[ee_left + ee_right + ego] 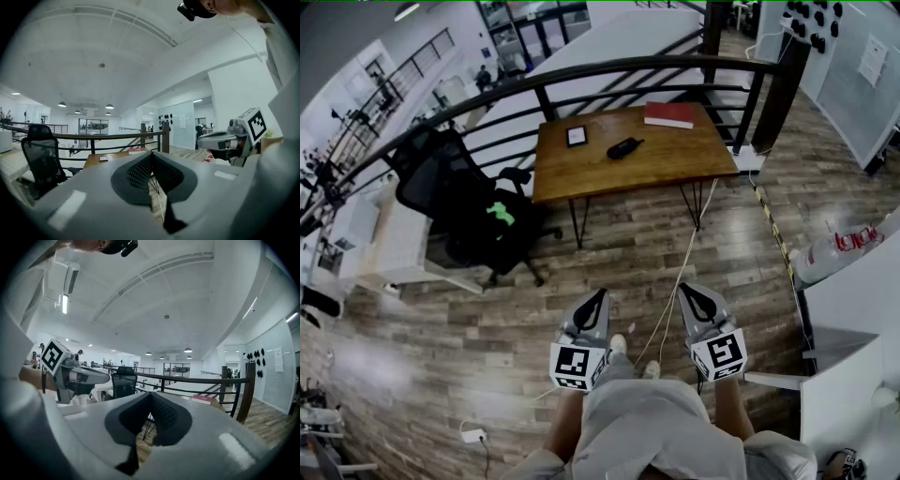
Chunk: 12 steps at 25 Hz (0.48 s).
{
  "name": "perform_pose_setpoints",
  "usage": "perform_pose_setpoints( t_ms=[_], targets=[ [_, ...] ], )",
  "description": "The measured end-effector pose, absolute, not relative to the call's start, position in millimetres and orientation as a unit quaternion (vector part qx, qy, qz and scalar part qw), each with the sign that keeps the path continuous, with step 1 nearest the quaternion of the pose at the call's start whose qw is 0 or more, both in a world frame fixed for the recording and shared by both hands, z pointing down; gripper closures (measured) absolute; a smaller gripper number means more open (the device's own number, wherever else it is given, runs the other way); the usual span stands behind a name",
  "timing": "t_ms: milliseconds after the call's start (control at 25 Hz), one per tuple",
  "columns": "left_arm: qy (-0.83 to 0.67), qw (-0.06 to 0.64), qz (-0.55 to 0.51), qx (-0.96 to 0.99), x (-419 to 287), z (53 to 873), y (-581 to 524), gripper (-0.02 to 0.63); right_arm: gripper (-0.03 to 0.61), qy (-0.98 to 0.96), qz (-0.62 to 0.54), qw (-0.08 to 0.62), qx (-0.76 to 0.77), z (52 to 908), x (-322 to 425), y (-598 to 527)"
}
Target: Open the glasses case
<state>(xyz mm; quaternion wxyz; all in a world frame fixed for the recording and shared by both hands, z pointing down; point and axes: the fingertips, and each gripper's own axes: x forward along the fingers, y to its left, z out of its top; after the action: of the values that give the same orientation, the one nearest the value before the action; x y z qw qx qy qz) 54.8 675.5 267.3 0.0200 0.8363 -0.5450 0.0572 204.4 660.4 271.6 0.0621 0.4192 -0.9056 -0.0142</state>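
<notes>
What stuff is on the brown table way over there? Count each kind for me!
book, red: 1
glasses case, black: 1
small flat square thing with a dark frame, too small to tell what it is: 1
Total on the table: 3

Grey left hand-held gripper (602,294) and right hand-held gripper (683,289) bear black-and-white marker cubes (579,366).

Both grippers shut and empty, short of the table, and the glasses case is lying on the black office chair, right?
No: the head view shows the glasses case lying on the wooden table, not on the office chair. The left gripper and right gripper are shut, empty and short of the table.
</notes>
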Motion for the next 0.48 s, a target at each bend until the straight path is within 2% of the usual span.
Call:
perform_pose_setpoints(
  t_ms=[480],
  targets=[
    [-0.548, 0.002, 0.072, 0.833, 67.0, 264.7, 643.0, 0.595, 0.578, -0.913, 0.0, 0.061, 0.403, 275.2, 207.7, 623.4]
  ],
)
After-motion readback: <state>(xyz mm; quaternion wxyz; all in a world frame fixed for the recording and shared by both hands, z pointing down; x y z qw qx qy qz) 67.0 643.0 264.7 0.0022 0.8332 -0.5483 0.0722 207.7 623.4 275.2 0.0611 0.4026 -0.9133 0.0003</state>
